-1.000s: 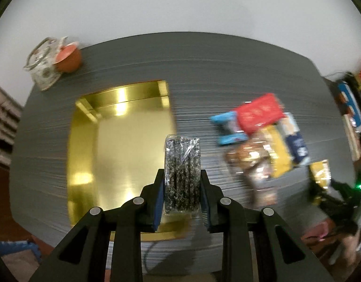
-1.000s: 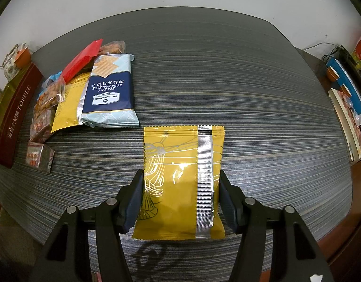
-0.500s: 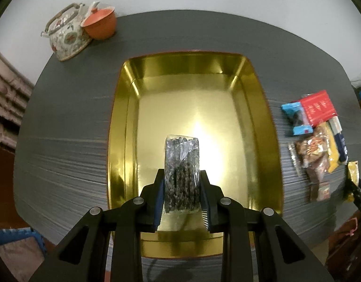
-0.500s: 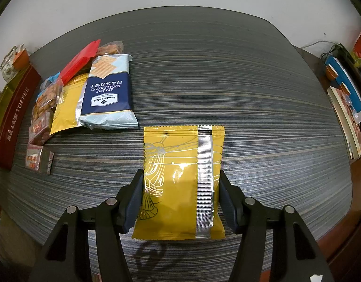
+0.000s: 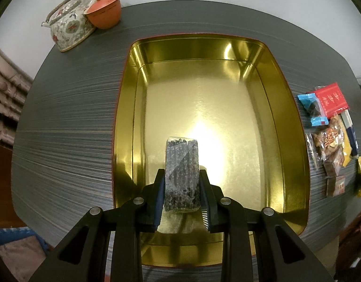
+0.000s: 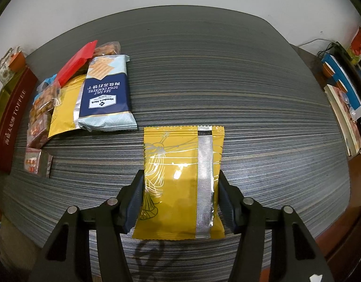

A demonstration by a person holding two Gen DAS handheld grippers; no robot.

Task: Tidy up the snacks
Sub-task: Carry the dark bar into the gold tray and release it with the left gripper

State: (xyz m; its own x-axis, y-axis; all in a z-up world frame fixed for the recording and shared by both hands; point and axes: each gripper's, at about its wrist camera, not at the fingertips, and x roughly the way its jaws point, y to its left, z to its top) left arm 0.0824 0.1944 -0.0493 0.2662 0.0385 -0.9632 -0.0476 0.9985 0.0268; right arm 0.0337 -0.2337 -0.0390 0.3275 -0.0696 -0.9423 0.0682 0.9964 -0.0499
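Dark snack pack (image 5: 182,174) gripped in left tongs (image 5: 182,193) over gold tin (image 5: 290,127), right tongs (image 6: 180,202) gripping yellow packet (image 6: 178,178)

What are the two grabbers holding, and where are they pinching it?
The left hand-held gripper pinches a clear packet of dark snacks by its long sides. The right hand-held gripper squeezes a yellow snack bag by its side edges.

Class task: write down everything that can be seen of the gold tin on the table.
The gold tin is a rectangular open box with rounded corners, shiny mirror-like gold metal inside and a thin red outer edge. It sits flat on the dark striped table. Nothing lies in it; the left gripper holds a clear packet of dark snacks over it.
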